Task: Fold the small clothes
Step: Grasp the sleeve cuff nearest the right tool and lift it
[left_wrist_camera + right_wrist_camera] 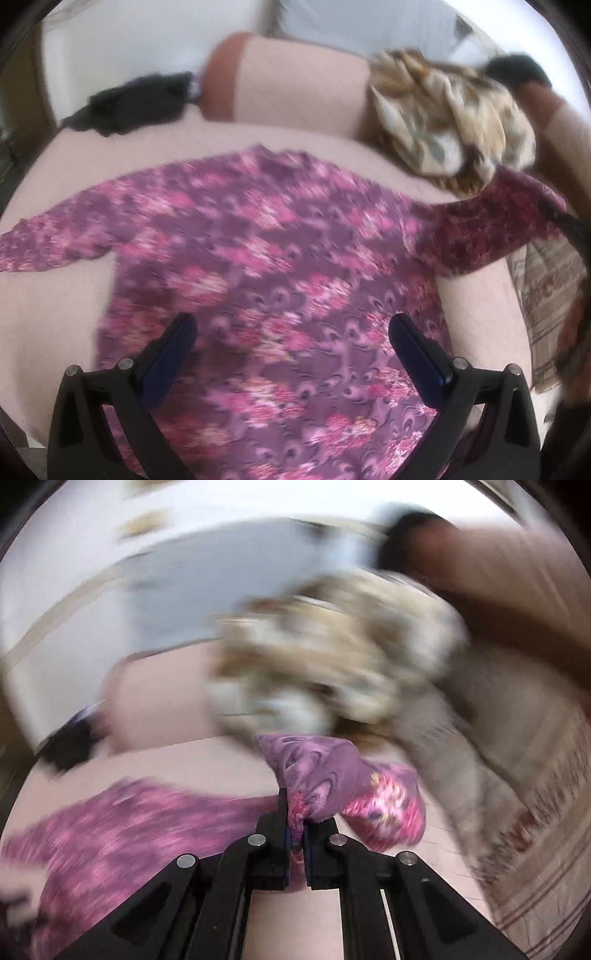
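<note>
Left wrist view: pink bed point(55, 314) fills frame, purple floral top point(258, 258) spread flat on it, one sleeve lifted toward right edge. Bolster point(295, 92) behind top, beige cloth pile point(443, 122) beside it, black garment point(136, 99) far left. Left gripper point(291, 332) spread wide above hem, holding nothing. Right gripper point(295, 827) clamped on sleeve point(332, 775), fabric bunched between fingers. Right view badly blurred.

Left wrist view: above the purple floral garment point(258, 251), looking forward and down over it toward the bolster point(295, 85). Right wrist view: lower, close on one gathered part of the garment point(321, 775), heavily blurred. Both views share the garment and the patterned beige cloth point(450, 122) beyond it
</note>
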Tool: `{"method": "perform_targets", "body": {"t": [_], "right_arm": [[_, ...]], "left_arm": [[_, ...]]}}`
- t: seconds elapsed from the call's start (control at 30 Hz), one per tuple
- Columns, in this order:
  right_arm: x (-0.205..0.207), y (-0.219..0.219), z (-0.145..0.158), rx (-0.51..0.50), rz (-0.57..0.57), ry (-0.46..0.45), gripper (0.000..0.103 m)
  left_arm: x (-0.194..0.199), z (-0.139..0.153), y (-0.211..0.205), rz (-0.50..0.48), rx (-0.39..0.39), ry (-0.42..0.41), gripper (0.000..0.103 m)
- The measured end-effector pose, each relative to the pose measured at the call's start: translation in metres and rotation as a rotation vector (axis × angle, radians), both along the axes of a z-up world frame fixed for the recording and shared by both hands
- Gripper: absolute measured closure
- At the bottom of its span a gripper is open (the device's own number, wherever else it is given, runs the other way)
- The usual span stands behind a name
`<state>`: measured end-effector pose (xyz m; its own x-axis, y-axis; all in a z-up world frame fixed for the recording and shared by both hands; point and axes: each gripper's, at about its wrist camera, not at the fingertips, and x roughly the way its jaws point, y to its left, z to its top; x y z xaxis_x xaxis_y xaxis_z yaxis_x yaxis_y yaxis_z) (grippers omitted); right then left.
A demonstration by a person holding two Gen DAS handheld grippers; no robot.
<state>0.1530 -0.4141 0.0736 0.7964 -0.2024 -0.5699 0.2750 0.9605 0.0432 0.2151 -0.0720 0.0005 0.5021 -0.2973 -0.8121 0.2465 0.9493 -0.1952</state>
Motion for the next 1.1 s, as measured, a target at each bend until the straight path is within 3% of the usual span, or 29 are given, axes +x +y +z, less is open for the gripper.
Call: {"method": "perform_targets", "body": {"t": [0.07, 0.1, 0.2, 0.27, 0.33, 0.37, 0.4, 0.43, 0.5, 0.53, 0.7, 0.77, 0.83, 1.03, 1.07, 1.1], "right_arm": [[-0.007, 0.065, 0.0, -0.034, 0.128, 0.006, 0.097], [-0.008, 0.107, -0.01, -0.017, 0.226, 0.038, 0.097], [-0.003, 0.182, -0.06, 0.014, 0.367, 0.159, 0.096], [0.003, 0.226, -0.107, 0.033, 0.476, 0.307, 0.086], [0.005, 0.249, -0.138, 0.024, 0.567, 0.429, 0.06], [-0.001, 0.254, -0.147, 0.006, 0.592, 0.466, 0.059], [-0.005, 0.251, -0.146, 0.009, 0.591, 0.463, 0.054], [-0.01, 0.239, -0.14, 0.045, 0.575, 0.452, 0.038], [-0.022, 0.21, -0.125, 0.151, 0.52, 0.406, 0.019], [-0.025, 0.186, -0.116, 0.22, 0.475, 0.36, 0.017], [-0.02, 0.091, -0.11, 0.451, 0.189, 0.252, 0.017], [-0.011, 0.062, -0.119, 0.52, 0.086, 0.238, 0.025], [-0.007, 0.044, -0.126, 0.579, 0.024, 0.238, 0.039], [0.003, 0.011, -0.145, 0.736, -0.041, 0.231, 0.039], [0.002, 0.007, -0.147, 0.76, -0.047, 0.228, 0.04], [0.001, 0.005, -0.149, 0.771, -0.054, 0.228, 0.039]], "left_arm": [[0.001, 0.009, 0.029, 0.052, -0.006, -0.019, 0.0], [0.002, 0.01, 0.04, 0.071, -0.01, -0.015, 0.0], [0.015, -0.001, 0.078, 0.14, -0.032, 0.021, 0.0], [0.024, -0.017, 0.093, 0.175, -0.017, 0.029, 0.0], [0.03, -0.036, 0.102, 0.194, -0.007, 0.043, 0.0], [0.034, -0.045, 0.105, 0.201, -0.004, 0.065, 0.0], [0.037, -0.053, 0.106, 0.202, -0.015, 0.095, 0.0], [0.037, -0.057, 0.106, 0.189, -0.037, 0.11, 0.0], [0.034, -0.056, 0.096, 0.145, -0.035, 0.095, 0.0], [0.031, -0.055, 0.088, 0.12, -0.023, 0.081, 0.0], [0.014, -0.062, 0.043, -0.012, 0.029, 0.044, 0.0], [0.001, -0.063, 0.017, -0.08, 0.095, 0.001, 0.0], [-0.016, -0.061, -0.014, -0.166, 0.141, -0.057, 0.0], [-0.037, -0.081, -0.101, -0.321, 0.313, -0.092, 0.0], [-0.034, -0.088, -0.109, -0.327, 0.34, -0.077, 0.004], [-0.03, -0.095, -0.115, -0.331, 0.364, -0.065, 0.022]]}}
